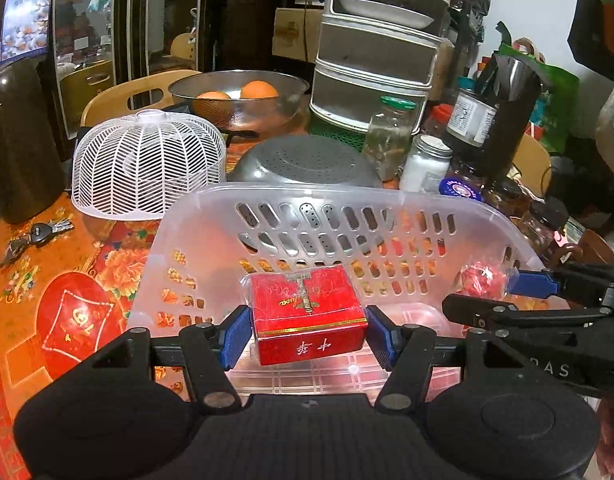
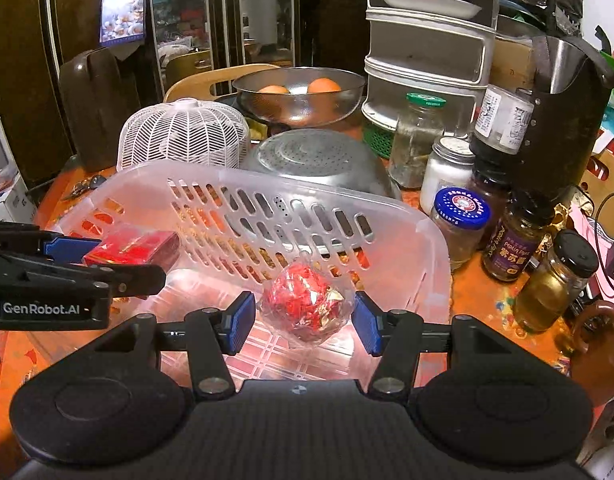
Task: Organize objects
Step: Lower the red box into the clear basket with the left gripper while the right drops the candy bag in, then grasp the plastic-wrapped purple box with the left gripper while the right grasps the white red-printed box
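1. Red cigarette box sat clamped between the blue pads of the left gripper, held above the floor of the clear plastic basket, near its left side as the right wrist view showed it.
2. Box showed gold trim and white Chinese characters on its near face.
3. Right gripper held a clear bag of red candies between its blue pads; right pad touched the bag, left pad looked slightly off it, so a firm grip could not be confirmed.
4. Bag hung over the basket's middle to right part, well apart from the box.
5. Basket sat on the table with a red floral cloth, near its front edge.
6. Just behind the basket: an upturned metal colander and a white plastic food cover to its left.
7. Farther back: a mesh metal bowl with two oranges, and a stacked metal steamer.
8. Jars clustered along the table's right edge beside the basket.
9. Keys lay near the table's left edge.
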Available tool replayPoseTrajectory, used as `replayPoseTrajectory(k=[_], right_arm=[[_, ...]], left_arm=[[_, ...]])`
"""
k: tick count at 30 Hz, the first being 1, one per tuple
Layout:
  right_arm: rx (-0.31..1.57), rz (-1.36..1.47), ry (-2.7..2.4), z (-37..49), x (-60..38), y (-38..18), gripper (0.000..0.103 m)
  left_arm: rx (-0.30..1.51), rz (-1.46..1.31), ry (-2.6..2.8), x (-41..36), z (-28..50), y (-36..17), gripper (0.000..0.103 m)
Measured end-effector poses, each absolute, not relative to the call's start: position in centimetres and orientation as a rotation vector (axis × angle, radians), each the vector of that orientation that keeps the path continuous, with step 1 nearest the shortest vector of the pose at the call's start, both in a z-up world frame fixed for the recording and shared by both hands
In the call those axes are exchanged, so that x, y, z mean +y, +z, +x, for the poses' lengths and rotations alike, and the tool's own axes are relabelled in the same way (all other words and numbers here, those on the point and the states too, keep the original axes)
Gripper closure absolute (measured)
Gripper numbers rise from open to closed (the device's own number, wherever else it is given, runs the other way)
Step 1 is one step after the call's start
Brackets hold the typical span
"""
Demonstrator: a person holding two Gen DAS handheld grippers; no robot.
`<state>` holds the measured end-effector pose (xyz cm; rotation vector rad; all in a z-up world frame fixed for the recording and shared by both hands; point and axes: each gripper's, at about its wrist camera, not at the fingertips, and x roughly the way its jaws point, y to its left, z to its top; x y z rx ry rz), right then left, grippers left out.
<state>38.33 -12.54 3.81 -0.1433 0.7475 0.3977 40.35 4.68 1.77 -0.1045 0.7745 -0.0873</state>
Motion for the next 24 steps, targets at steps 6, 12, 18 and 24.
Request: replayPoseTrajectory(k=[6, 12, 18, 24], right_arm=[[0.692, -0.126, 0.398, 37.5, -12.7, 4.7, 0.019], [0.556, -0.051, 0.398, 33.4, -15.2, 7.0, 0.000], [0.410, 0.022, 0.414, 24.8, -19.6, 6.6, 0.000], [0.371, 0.102, 0.412, 16.6, -22.3, 1.5, 0.000]], left_arm=[[0.711, -0.084, -0.064, 4.7, 39.5, 2.1, 0.018], [0.541, -0.097, -0.102, 5.2, 33.8, 4.6, 0.004], [0.367, -0.051, -0.122, 4.9, 23.1, 4.3, 0.000], [0.409, -0.076, -0.073, 4.5, 16.6, -0.6, 0.000]])
